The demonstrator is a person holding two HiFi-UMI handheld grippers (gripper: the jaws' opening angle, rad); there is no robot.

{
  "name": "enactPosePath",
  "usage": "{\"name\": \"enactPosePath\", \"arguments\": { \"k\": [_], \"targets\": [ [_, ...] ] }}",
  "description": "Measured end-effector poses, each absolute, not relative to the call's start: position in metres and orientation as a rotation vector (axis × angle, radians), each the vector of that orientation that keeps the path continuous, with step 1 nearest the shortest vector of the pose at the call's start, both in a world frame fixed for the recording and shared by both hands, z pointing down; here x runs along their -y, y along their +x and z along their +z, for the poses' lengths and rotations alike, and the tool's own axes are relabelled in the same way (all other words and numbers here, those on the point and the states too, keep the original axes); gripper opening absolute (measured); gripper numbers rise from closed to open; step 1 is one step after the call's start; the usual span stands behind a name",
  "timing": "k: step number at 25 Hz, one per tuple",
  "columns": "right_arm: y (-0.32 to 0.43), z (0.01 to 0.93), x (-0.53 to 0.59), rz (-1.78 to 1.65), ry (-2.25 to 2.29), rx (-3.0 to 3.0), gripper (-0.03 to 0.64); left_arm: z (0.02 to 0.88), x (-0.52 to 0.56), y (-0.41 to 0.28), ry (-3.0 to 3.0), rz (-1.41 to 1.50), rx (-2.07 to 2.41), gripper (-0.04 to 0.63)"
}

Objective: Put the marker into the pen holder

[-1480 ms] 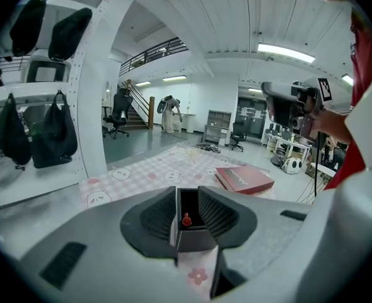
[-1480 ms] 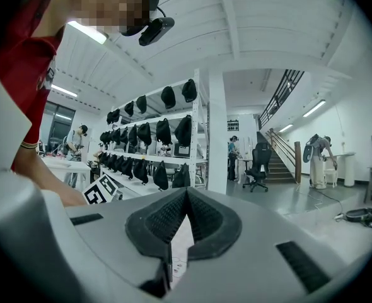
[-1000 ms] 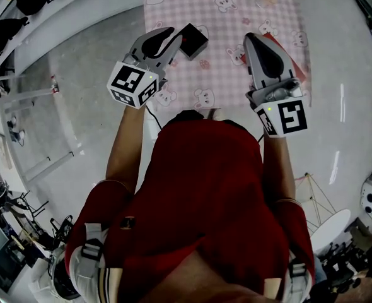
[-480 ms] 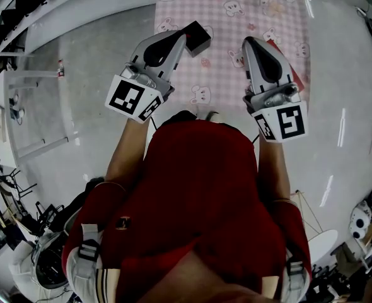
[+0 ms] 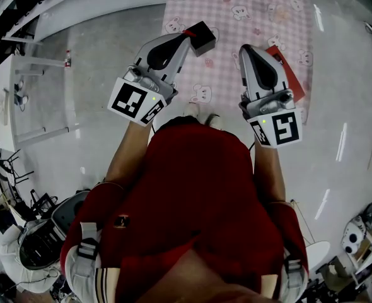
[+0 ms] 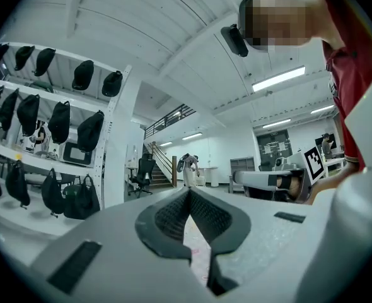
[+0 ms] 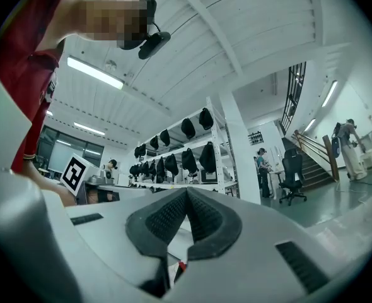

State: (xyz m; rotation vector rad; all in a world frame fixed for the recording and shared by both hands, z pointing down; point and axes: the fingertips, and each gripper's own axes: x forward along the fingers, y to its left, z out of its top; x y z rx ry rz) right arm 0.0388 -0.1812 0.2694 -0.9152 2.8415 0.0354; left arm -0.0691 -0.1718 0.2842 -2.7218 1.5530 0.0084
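A black box-shaped pen holder (image 5: 203, 35) stands near the left edge of a pink checked cloth (image 5: 249, 11) with bear prints. My left gripper (image 5: 187, 36) is shut and empty, and its tip lies right beside the holder in the head view. In the left gripper view it (image 6: 189, 193) points up into the room. A flat red item (image 5: 288, 69) lies on the cloth's right side, partly hidden behind my right gripper (image 5: 243, 47). That one (image 7: 186, 193) is shut and empty too. I cannot make out a marker.
A white frame stand (image 5: 22, 100) is at the left on the glossy grey floor (image 5: 98, 62). Shelves hung with black bags (image 6: 60, 118) show in both gripper views, with a staircase (image 7: 318, 156) and an office chair (image 7: 291, 172) beyond. The person's red shirt (image 5: 198, 201) fills the lower head view.
The cloth and the black holder have slid right and down in the head view. My left gripper's tip now lies against the holder. Both grippers stay shut.
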Motion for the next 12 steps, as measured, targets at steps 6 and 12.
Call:
{"name": "enactPosePath", "arguments": {
  "k": [6,12],
  "targets": [
    [0.043,0.274,0.174,0.029,-0.899,-2.852,-0.002,0.286,0.169,-0.067,-2.712,-0.004,-1.576,0.007],
    [0.046,0.277,0.173,0.021,-0.914,-2.862,-0.002,0.291,0.169,-0.072,-2.717,-0.009,-1.595,0.006]
  ]
}}
